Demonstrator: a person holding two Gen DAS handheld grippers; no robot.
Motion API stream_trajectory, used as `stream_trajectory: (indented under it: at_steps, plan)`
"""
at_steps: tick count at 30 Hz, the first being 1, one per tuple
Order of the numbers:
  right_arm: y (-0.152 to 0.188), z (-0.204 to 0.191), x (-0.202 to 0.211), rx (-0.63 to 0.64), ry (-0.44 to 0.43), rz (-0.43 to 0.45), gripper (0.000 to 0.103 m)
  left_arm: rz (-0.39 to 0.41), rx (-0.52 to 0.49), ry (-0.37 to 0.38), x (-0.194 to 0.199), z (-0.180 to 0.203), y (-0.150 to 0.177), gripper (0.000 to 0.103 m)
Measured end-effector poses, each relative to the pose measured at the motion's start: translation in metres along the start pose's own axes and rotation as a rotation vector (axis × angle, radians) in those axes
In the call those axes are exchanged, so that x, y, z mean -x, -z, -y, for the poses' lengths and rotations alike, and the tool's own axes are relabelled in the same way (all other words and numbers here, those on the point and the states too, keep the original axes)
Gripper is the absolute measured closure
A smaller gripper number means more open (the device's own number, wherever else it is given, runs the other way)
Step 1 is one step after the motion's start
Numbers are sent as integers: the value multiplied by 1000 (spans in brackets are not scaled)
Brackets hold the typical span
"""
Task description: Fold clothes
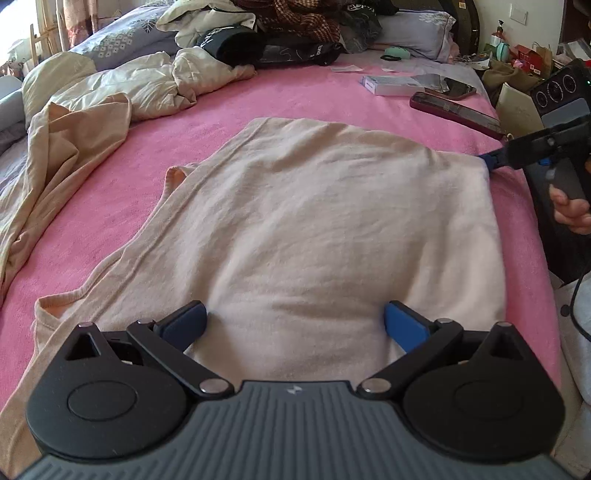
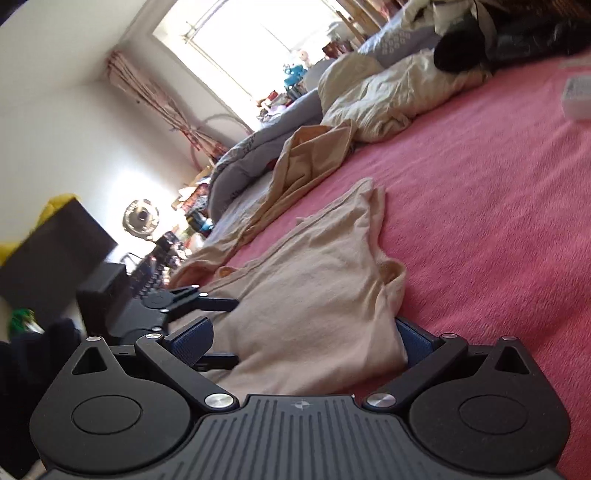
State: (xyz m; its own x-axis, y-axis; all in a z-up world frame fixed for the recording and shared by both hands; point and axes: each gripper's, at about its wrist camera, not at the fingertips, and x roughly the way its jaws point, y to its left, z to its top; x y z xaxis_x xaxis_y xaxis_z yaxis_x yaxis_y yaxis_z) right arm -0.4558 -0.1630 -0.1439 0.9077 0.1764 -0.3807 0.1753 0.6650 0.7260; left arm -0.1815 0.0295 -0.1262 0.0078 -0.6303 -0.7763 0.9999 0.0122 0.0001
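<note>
A beige garment lies folded and mostly flat on the pink bed cover. My left gripper is open, its blue fingers spread wide over the garment's near edge. At the garment's far right corner sits my right gripper, held by a hand. In the right wrist view the right gripper is open with the garment bunched between its fingers. The left gripper shows at the cloth's left edge, also open.
A second beige garment lies crumpled at the left, with a cream duvet behind it. Dark clothes are piled at the head of the bed. A box and phones lie at the far right.
</note>
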Motion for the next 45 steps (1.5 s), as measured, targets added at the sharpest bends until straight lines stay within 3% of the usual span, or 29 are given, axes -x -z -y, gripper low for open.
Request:
stream_trajectory:
  at_steps: [3,9,14,18,21,24,26,33,36,38,40,43,45]
  plan:
    - [9,2,9,-49,-53,-18,0,7,3,1,0,-1,1,0]
    - [-6,1,-15,-105,47,48,0,-16,-6,5,3,0,-6,0]
    - [-4,-5,-30,-85,143,119,0,-123,-75,103,0,-7,-30,2]
    - [4,-5,-31,-58,148,164,0,-220,-161,185,-13,-14,-39,3]
    - [4,-4,-34,-53,155,162,0,-204,-179,223,-14,-21,-44,1]
    - [3,-5,-37,-43,168,158,0,-214,-186,223,-23,-24,-46,0]
    - [2,-8,-39,-56,190,159,0,-175,-217,215,-24,-20,-38,0]
    - [-3,-4,-37,-119,180,161,2,-180,-211,165,6,-27,-44,1]
    - [-2,-9,-40,-103,214,165,2,-275,-186,185,-10,-26,-35,0]
    - [-5,-9,-39,-118,238,163,12,-239,-216,181,-11,-21,-33,0]
    - [-8,-6,-37,-146,258,155,56,-254,-220,176,-10,-19,-38,0]
    - [-14,15,-37,-263,250,124,80,-246,-277,171,-10,-7,-44,0]
    - [-16,20,-38,-287,255,109,84,-236,-233,183,-16,-10,-40,0]
